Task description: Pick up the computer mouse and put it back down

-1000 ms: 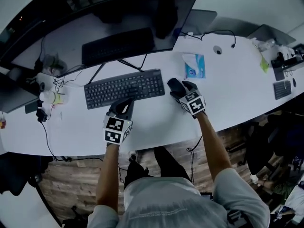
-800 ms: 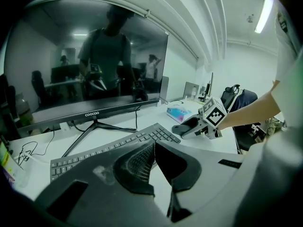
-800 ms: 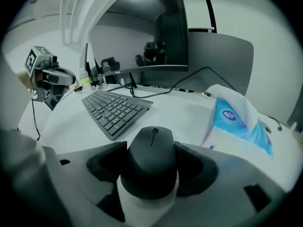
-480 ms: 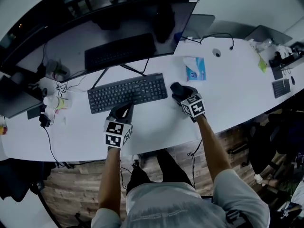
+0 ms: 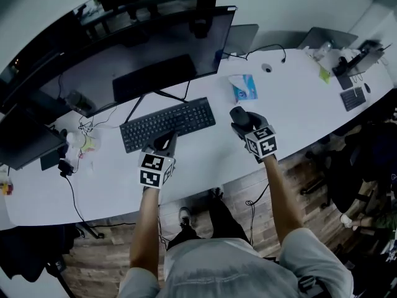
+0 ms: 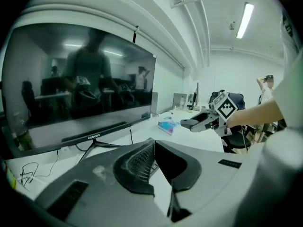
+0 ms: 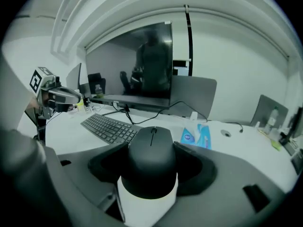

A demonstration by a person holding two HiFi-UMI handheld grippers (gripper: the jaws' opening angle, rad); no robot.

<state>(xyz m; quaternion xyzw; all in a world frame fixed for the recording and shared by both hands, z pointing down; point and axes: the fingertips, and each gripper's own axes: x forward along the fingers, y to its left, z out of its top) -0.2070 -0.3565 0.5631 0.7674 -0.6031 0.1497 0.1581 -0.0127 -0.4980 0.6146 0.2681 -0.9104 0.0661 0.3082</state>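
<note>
Mouse (image 7: 152,167) sat clamped between the fingers of the right gripper (image 7: 152,143), held over the white bench (image 5: 298,98) just right of the keyboard (image 5: 167,124). The left gripper (image 6: 154,143) was at the keyboard's front edge, its fingers pressed together on nothing.

It's an office: a long white counter (image 5: 205,160) carries a wide monitor (image 5: 149,58), a keyboard (image 5: 167,124) and laptops (image 5: 240,39) at its far edge.

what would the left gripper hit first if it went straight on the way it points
Probably the keyboard, just ahead of the left gripper; its height above the desk is unclear.
</note>
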